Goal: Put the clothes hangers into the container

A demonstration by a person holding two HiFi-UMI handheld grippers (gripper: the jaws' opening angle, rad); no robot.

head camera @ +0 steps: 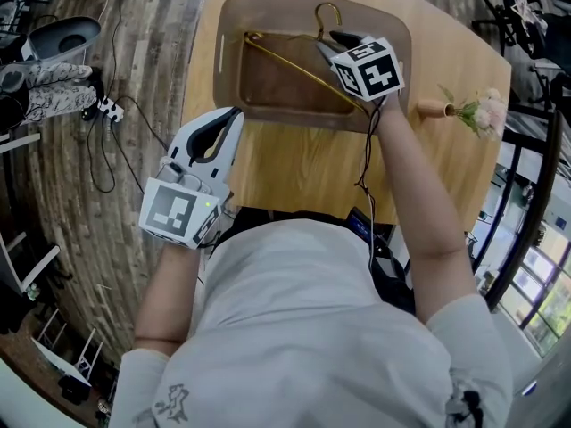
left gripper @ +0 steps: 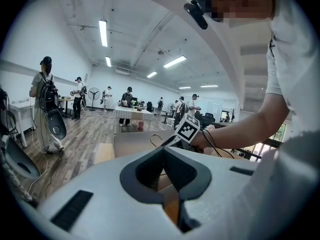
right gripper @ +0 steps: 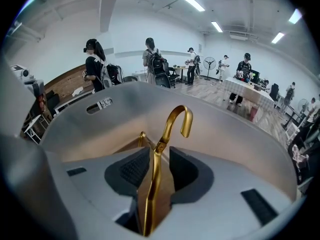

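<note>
Now the right gripper (head camera: 334, 41) hangs over the container (head camera: 234, 25), jaws released, with the gold hanger (head camera: 294, 68) standing loose between them and lying inside the container. The gripper's marker cube (head camera: 368, 69) hides the hanger's near end. The left gripper (head camera: 234, 114) sits just outside the container's near corner, jaws clenched on nothing.

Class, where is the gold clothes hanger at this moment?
Head view, top centre: the gold hanger sits diagonally inside the brown container on the table. Its neck is between the open jaws of the right gripper, towards the container's right side.
</note>
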